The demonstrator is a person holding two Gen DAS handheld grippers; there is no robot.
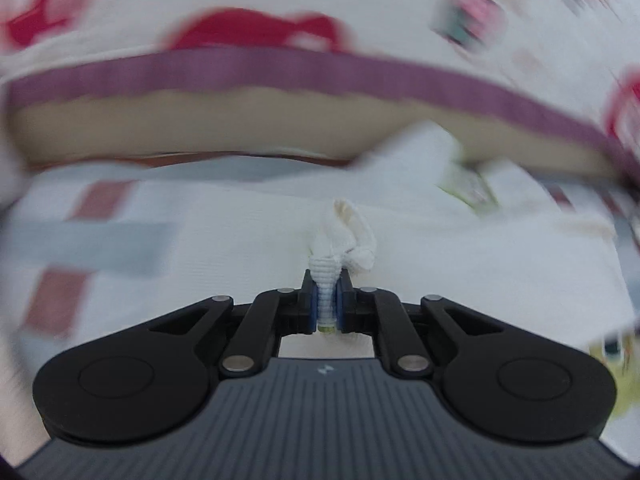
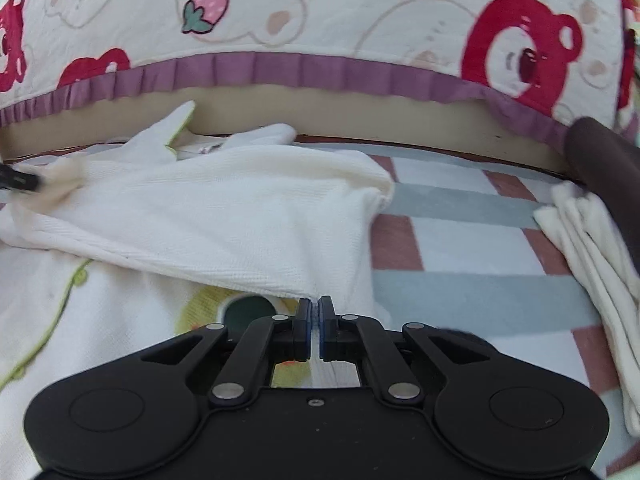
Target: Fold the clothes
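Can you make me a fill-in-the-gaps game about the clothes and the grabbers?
1. The left gripper is pinching a bunched bit of ____ cloth.
2. The frill along the cartoon bear cover is coloured ____.
3. The right gripper is shut on the edge of the white ____.
4. A folded white pile lies on the ____ sheet.

Missing words: white; purple; garment; checked
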